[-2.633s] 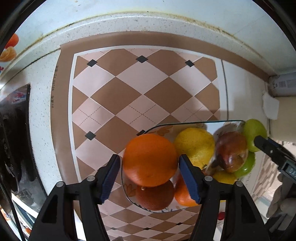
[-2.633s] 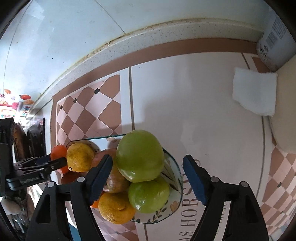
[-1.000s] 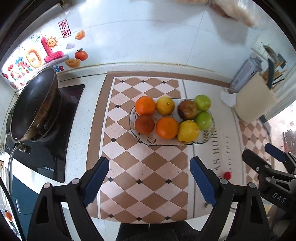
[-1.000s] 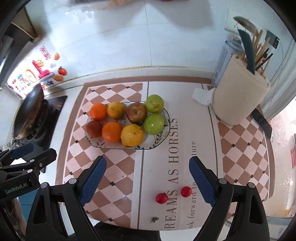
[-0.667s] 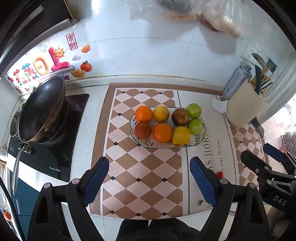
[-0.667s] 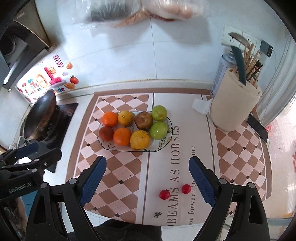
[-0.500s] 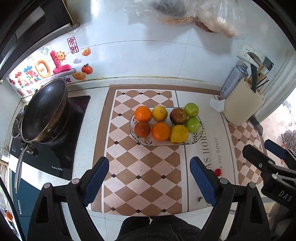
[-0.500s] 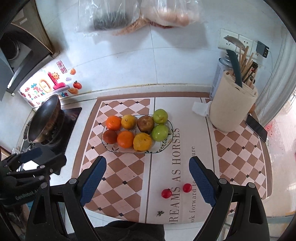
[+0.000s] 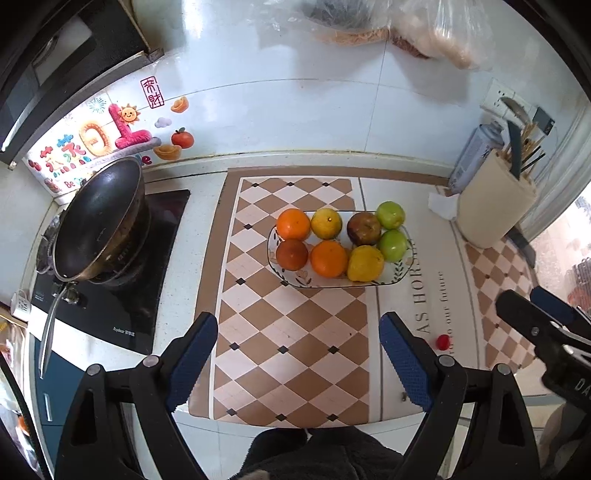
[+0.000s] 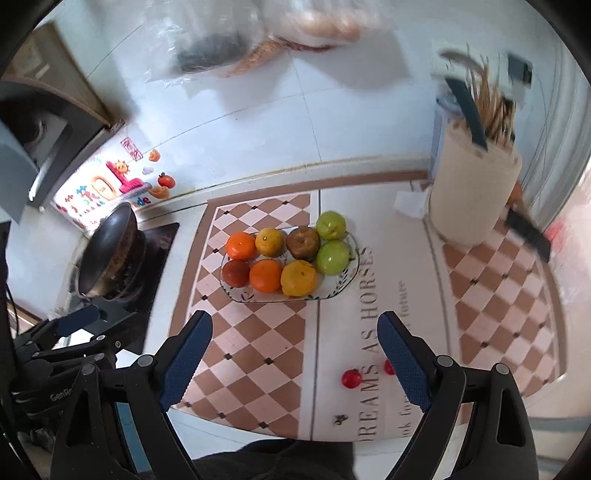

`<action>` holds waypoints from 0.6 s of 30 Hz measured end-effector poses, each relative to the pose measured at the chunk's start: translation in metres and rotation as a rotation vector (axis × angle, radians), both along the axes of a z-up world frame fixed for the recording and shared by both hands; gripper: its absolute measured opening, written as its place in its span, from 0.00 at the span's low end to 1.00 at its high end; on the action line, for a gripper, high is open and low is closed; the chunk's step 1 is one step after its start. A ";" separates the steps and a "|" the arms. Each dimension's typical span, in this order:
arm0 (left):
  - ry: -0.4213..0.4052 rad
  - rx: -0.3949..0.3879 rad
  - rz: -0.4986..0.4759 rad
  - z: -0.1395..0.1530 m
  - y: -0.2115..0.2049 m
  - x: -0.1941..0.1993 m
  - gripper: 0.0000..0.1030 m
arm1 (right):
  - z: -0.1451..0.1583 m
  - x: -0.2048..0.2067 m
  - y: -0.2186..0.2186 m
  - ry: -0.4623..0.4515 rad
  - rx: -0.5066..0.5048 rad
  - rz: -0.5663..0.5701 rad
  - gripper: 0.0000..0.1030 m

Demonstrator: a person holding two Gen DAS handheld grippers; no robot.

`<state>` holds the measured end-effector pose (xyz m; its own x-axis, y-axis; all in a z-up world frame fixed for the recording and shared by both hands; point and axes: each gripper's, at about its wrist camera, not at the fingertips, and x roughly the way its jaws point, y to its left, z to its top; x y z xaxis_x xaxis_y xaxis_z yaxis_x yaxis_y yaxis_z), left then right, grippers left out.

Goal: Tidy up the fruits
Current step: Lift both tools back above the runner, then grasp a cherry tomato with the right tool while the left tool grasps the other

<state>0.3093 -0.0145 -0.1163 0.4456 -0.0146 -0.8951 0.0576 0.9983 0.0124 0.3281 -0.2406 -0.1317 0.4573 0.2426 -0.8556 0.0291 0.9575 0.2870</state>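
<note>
Both grippers have pulled back and up from the plate [image 9: 400, 275] since the earlier frames; the left gripper [image 9: 297, 363], its jaws opening, and the right gripper [image 10: 295, 360], fingers apart, hold nothing. Eight fruits [image 9: 328, 258] sit in two rows mid-mat. To finish well, fetch the cherry tomatoes [image 10: 351, 378] near the mat's front edge gently.

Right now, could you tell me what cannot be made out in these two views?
- Second small red fruit: right wrist view, partly behind the right gripper finger; left wrist view shows only one.
- Mat lettering: covered in part by the fruit plate.
- Utensil holder contents: right wrist view, motion-blurred.
- Hanging bags: cut off by the top edge.
</note>
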 end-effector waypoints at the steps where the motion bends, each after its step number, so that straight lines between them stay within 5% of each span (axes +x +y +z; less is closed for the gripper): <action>1: 0.004 0.010 -0.002 -0.004 -0.003 0.003 0.97 | -0.012 0.002 -0.012 0.020 0.022 -0.015 0.90; 5: 0.014 0.060 -0.020 -0.022 -0.022 0.017 0.98 | -0.064 0.010 -0.053 0.095 0.002 -0.083 0.79; 13: 0.125 0.216 -0.137 -0.103 -0.094 0.046 0.98 | -0.201 0.012 -0.106 0.347 0.030 -0.160 0.61; 18: 0.225 0.252 -0.213 -0.152 -0.133 0.051 0.98 | -0.243 0.006 -0.112 0.400 0.067 -0.175 0.52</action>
